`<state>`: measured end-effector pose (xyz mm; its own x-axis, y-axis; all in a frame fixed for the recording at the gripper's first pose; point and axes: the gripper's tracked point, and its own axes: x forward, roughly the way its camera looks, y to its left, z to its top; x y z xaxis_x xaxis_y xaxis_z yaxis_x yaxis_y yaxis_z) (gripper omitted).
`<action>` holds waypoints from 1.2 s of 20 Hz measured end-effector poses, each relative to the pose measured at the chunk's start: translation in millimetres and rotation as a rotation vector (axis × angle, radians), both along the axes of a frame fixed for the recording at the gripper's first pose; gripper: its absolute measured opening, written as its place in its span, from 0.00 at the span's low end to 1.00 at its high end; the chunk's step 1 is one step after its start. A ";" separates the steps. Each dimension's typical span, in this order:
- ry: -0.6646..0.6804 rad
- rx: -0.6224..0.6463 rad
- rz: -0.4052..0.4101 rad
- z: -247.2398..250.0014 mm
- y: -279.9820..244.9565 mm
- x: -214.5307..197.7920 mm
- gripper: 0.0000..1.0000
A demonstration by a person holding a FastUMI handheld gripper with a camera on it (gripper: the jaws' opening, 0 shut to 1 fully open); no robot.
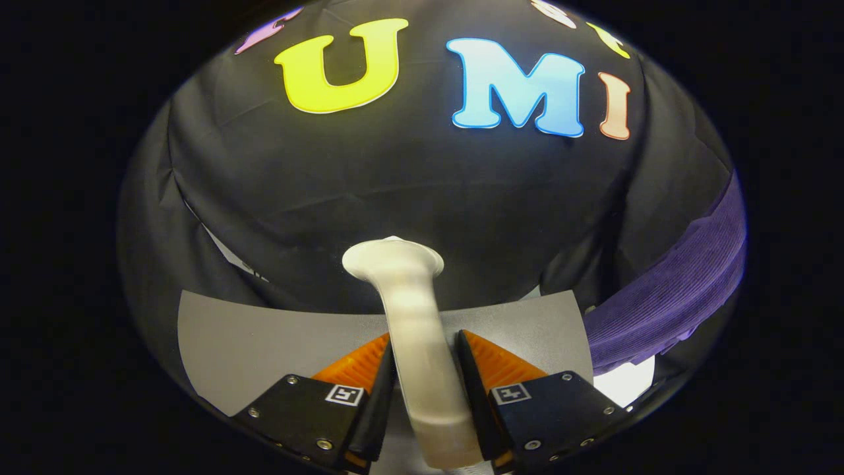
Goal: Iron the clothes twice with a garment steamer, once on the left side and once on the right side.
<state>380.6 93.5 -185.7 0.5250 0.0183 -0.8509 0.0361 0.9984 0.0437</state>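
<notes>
1 steamer (422, 330) in claw (425, 349), 1 purple garment (672, 297), 1 grey mat (264, 336)

Item: printed marks.
- Words, brands, numbers: none can be read on any object.
- Coded square tags (344, 394): two are recorded, black-and-white patterns without letters. One is fixed on each finger mount of the gripper (424, 336), whose fingers are pressed on the handle of the garment steamer (395, 264) from both sides.
</notes>
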 end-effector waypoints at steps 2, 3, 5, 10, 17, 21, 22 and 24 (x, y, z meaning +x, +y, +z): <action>-0.024 -0.008 0.022 0.2 -1.3 -0.4 0.50; -0.032 -0.007 -0.005 0.3 -3.6 -4.2 0.49; -0.050 -0.020 -0.041 0.3 -10.4 -7.9 0.42; -0.115 0.008 -0.009 9.0 -10.1 -11.1 0.36; -0.401 0.066 -0.031 99.0 -20.9 -31.8 0.35; -0.555 0.125 -0.076 144.1 -38.0 -70.8 0.35; -0.588 0.121 -0.080 154.5 -44.0 -81.8 0.35; -0.653 0.107 -0.072 175.5 -52.2 -107.9 0.35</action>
<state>272.7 41.4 -10.1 0.9351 0.0308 -0.3531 0.0348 0.9834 0.1779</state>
